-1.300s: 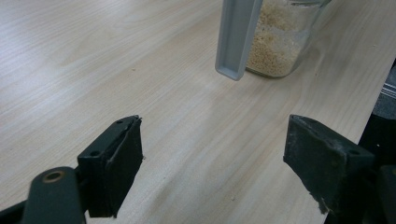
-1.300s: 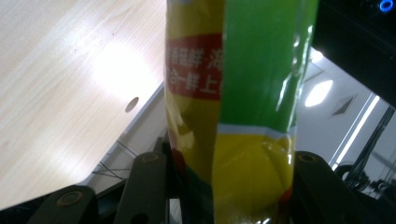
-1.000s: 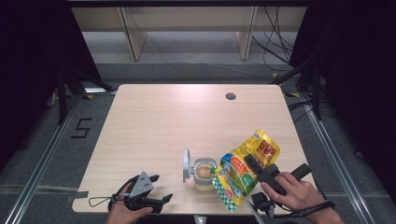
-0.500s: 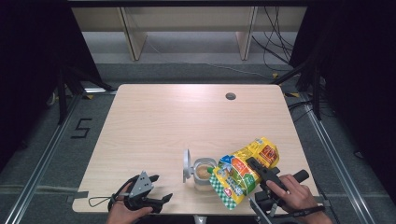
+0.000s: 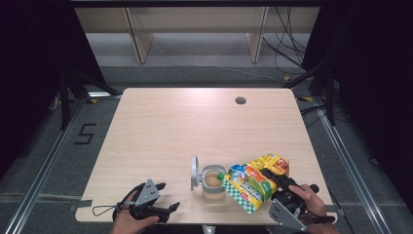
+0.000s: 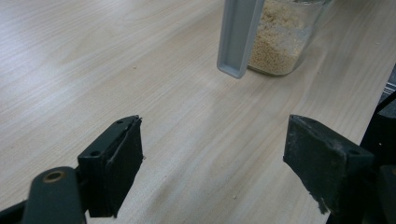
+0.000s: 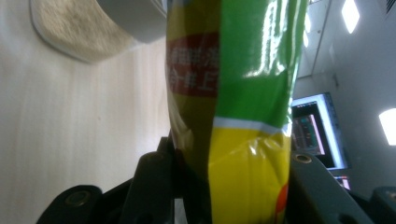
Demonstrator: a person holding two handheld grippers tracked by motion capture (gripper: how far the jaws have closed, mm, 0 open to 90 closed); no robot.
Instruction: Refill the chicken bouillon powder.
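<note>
A clear container (image 5: 213, 182) of pale grain stands near the table's front edge, its grey hinged lid (image 5: 195, 172) swung open to the left. Just right of it, a yellow and green snack bag (image 5: 249, 181) is tilted, with its lower end beside the container's rim. My right gripper (image 5: 267, 178) is shut on the bag. In the right gripper view the bag (image 7: 252, 84) rises between the jaws of the right gripper (image 7: 231, 173), and the container (image 7: 79, 28) shows at upper left. My left gripper (image 5: 168, 196) rests open at the front left, empty. In its own view the left gripper (image 6: 219, 154) faces the container (image 6: 285, 42) and lid (image 6: 237, 37).
The light wooden table (image 5: 195, 126) has a small round cable hole (image 5: 240, 100) at the far right. Shelving legs and cables sit on the floor beyond the table. Dark curtains flank both sides.
My right hand has sunk toward the table's front edge with the bag, which now lies lower beside the container. The left gripper has stayed put.
</note>
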